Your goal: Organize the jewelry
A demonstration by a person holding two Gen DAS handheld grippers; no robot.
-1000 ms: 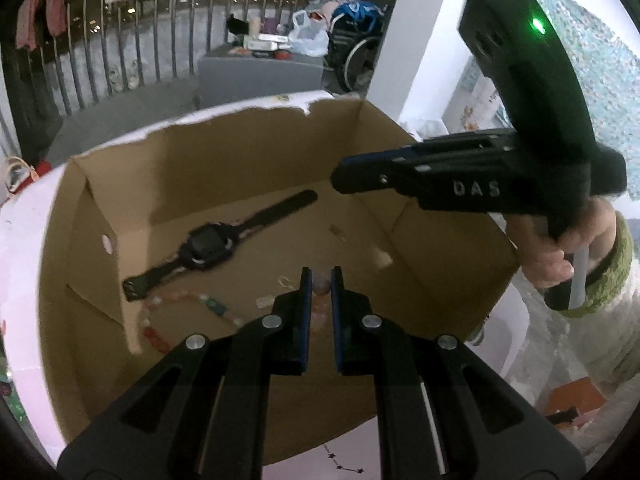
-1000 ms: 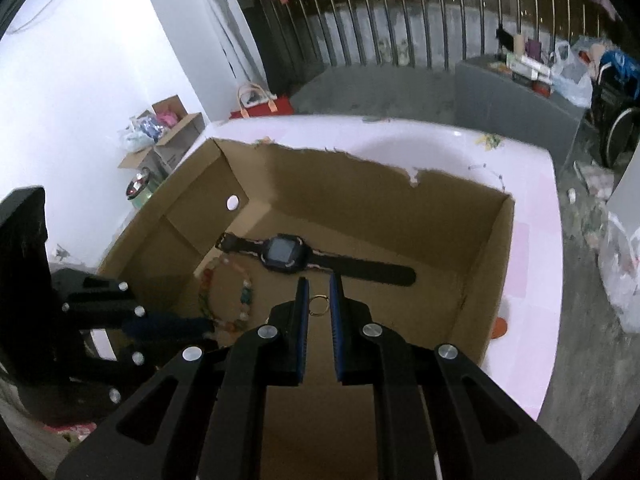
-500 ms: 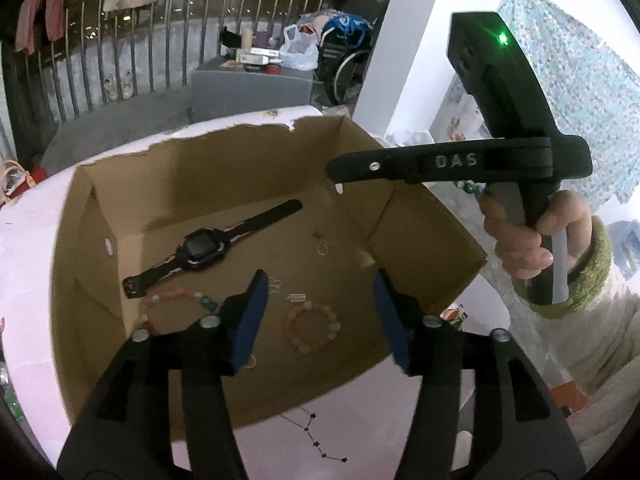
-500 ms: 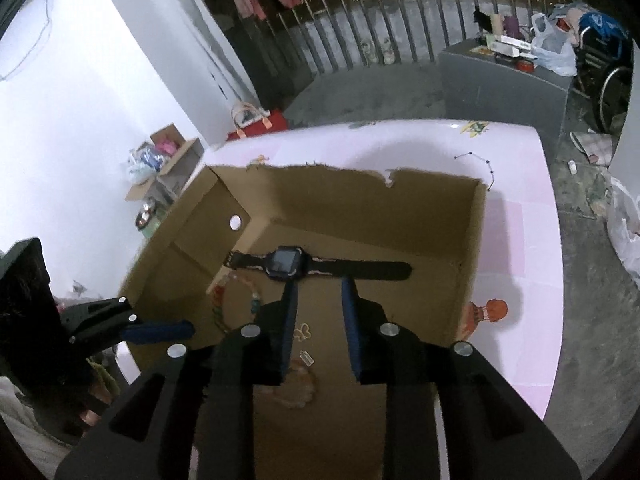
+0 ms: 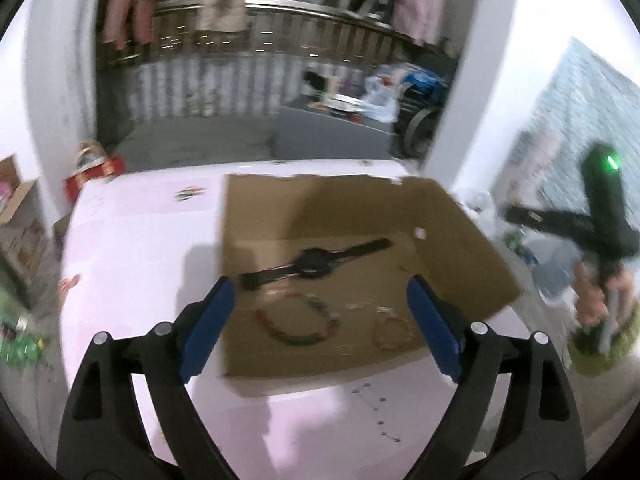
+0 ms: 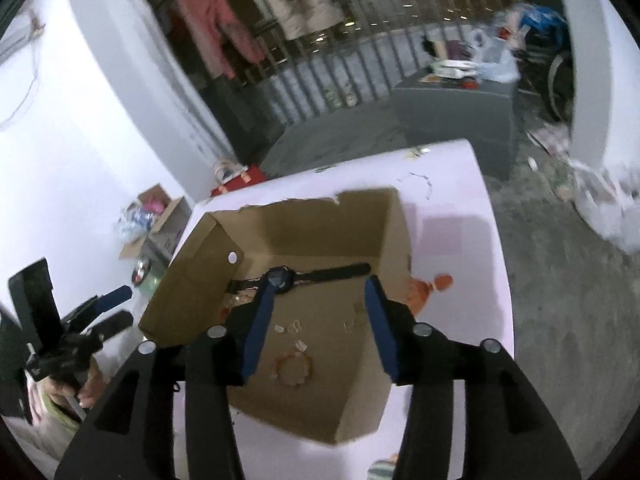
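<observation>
Both grippers hang over the open cardboard box (image 5: 460,240) on the pink table (image 5: 132,240), and both have just been spreading their jaws with nothing between them — the left gripper (image 5: 320,320) stands wide, the right gripper (image 6: 320,320) about half open. On the box floor lie the black watch (image 5: 316,266), the multicoloured bead bracelet (image 5: 298,320) beside it and the smaller pink bead bracelet (image 5: 392,330) — a few tiny pieces lie scattered near them.

Inside open cardboard box (image 5: 460,240): black watch (image 5: 316,264) flat, strap stretched toward 2 o'clock; multicoloured bead bracelet (image 5: 298,320) at its 6 o'clock; smaller pinkish bracelet (image 5: 394,332) at 4 o'clock; tiny blurred pieces (image 6: 296,326) between.
</observation>
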